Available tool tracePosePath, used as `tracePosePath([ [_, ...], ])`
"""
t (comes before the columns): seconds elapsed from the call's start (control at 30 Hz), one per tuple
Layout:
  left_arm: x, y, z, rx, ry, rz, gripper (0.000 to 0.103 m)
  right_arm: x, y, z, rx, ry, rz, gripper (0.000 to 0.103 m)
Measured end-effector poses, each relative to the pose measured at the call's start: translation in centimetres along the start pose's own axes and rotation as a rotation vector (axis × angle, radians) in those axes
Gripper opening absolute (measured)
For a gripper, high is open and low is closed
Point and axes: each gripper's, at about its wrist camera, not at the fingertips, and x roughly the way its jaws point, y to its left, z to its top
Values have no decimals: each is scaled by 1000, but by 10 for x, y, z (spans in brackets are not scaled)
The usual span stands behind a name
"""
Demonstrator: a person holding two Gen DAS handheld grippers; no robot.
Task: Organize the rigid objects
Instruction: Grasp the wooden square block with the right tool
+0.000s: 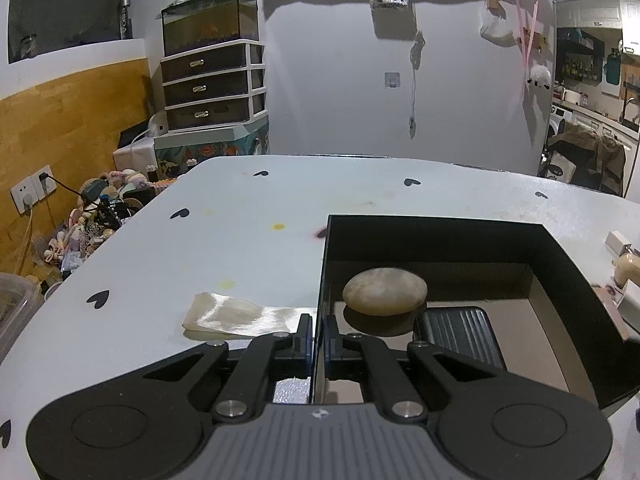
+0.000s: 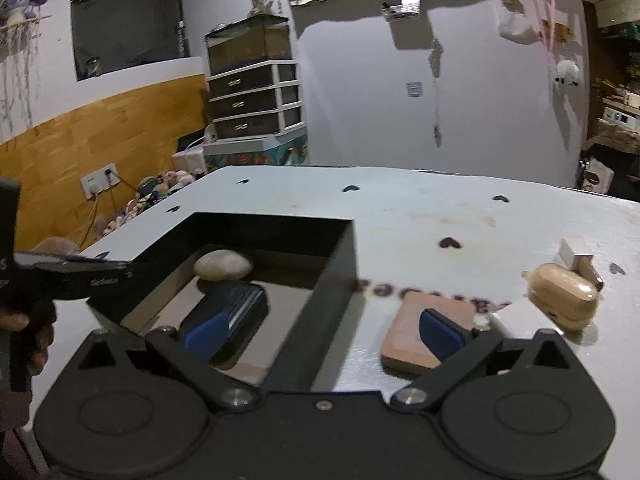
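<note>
Closest in, the left claw (image 1: 318,334) is pinched tight on the left wall of the black box (image 1: 560,264), one finger outside, one inside. The right claw (image 2: 324,330) is spread wide with nothing between its blue pads (image 2: 206,330), straddling the box's right wall: one pad hangs over the box interior, the other over a tan rounded-corner pad (image 2: 404,344) lying flat on the tabletop (image 2: 420,208).

Inside the box, a dark ribbed case (image 1: 460,332) lies on the brown floor, and just behind it sits a smooth pale stone (image 1: 385,291), touching or nearly touching the case. The box's tall walls screen much of the floor from both views.

Left of the box, a glossy cream packet (image 1: 240,316) lies flat on the tabletop, just beside the left claw's outer finger. Out to the right, a beige earbud-style case (image 2: 562,294) rests on a white block (image 2: 520,314), with a small white box (image 2: 574,254) just behind it. Printed black hearts (image 1: 180,213) dot the tabletop.

Further back, beyond the tabletop's edge, a drawer unit (image 1: 214,84) carries a glass tank (image 1: 210,20) against the wall, and a heap of soft toys (image 1: 112,192) fills the corner by the wood panelling.
</note>
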Motion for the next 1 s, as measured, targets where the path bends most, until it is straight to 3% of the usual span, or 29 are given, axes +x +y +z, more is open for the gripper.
tracePosePath([
  [0.27, 0, -5, 1, -6, -2, 22, 5, 6, -40, 3, 109, 18, -115, 101],
  [0.43, 0, -4, 0, 4, -5, 18, 5, 24, -55, 2, 179, 94, -138, 90],
  [0.57, 0, -5, 0, 7, -6, 19, 5, 45, -61, 1, 217, 164, -177, 88],
  [0.63, 0, -5, 0, 13, -5, 19, 5, 56, -65, 3, 242, 199, -195, 78],
  [0.67, 0, -5, 0, 15, -6, 19, 5, 60, -67, 5, 257, 203, -189, 78],
  [1.0, 1, -6, 1, 15, -8, 14, 5, 92, -57, 22, 208, 299, -232, 79],
])
